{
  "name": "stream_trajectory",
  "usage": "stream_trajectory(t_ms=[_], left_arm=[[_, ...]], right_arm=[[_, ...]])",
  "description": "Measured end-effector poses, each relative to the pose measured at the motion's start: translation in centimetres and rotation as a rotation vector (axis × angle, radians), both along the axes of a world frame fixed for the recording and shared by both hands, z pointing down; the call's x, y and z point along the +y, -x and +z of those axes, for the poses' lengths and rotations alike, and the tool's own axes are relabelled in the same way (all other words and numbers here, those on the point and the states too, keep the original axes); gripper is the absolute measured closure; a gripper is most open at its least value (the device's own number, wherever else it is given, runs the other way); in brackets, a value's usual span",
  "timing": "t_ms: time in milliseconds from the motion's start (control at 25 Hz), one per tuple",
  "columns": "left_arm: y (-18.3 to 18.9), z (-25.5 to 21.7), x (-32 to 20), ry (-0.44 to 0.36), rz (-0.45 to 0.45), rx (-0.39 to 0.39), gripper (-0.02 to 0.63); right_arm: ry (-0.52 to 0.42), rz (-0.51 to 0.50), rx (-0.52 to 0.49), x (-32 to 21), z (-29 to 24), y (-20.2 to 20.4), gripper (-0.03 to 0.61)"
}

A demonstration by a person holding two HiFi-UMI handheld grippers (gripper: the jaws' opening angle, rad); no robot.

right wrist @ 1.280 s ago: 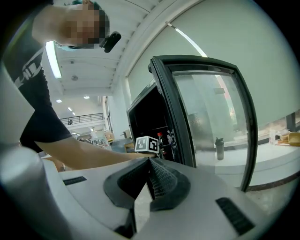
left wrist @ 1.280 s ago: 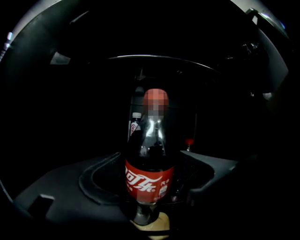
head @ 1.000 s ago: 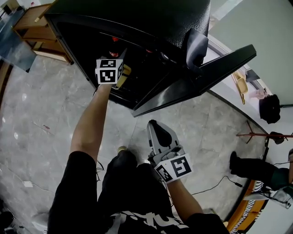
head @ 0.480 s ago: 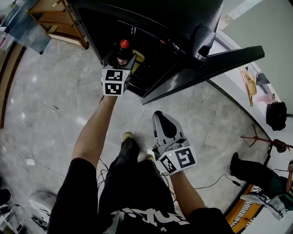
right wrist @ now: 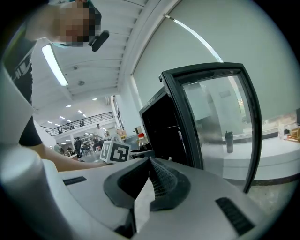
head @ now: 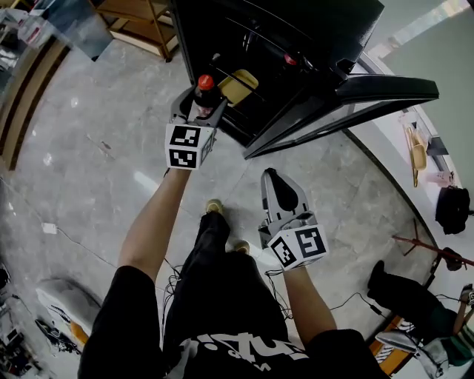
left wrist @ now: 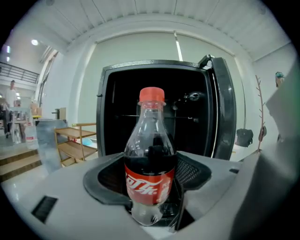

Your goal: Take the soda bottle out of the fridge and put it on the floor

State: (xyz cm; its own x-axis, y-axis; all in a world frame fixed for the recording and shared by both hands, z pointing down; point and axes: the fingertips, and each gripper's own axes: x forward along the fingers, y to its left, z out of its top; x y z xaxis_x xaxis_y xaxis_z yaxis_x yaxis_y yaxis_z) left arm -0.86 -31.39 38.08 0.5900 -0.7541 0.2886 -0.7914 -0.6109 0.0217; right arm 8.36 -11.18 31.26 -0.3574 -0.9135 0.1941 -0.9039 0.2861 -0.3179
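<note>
Just outside the open black fridge (head: 296,37), the jaws of our left gripper (head: 198,105) pinch the red-capped plastic soda bottle (left wrist: 150,173) upright. We should lower it level onto the grey stone floor (head: 89,170) before letting go; our right gripper (head: 275,185) has its jaws pressed together, empty.

Between grey left gripper (head: 200,104) jaws: red-capped plastic soda bottle (left wrist: 150,173), before black fridge (head: 296,29). Left of fridge: wooden shelf rack (head: 141,18); right: glass-paned door (head: 370,92), swung open.
</note>
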Motion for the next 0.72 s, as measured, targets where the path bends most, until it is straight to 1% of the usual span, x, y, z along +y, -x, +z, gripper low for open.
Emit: stream_trajectory(t_ms=[160,320,520,720], left_arm=[[1.5,0.9,1.8,0.003,-0.007,-0.004,0.302],[2.9,3.3,3.3,0.003,-0.016,0.004,0.302],[4.5,8.5,4.4,0.009,-0.029,0.022,0.302],[5.9,14.6,5.3,0.02,-0.043,0.035,0.302]], right_arm=[[-0.009,-0.037,0.006,0.7,1.8,0.7,0.555],[-0.018,-0.061,0.006,1.2,4.9,1.6,0.555],[-0.023,-0.08,0.019,1.2,10.9,3.0,0.555],[-0.025,-0.084,0.036,1.2,17.3,3.4,0.555]])
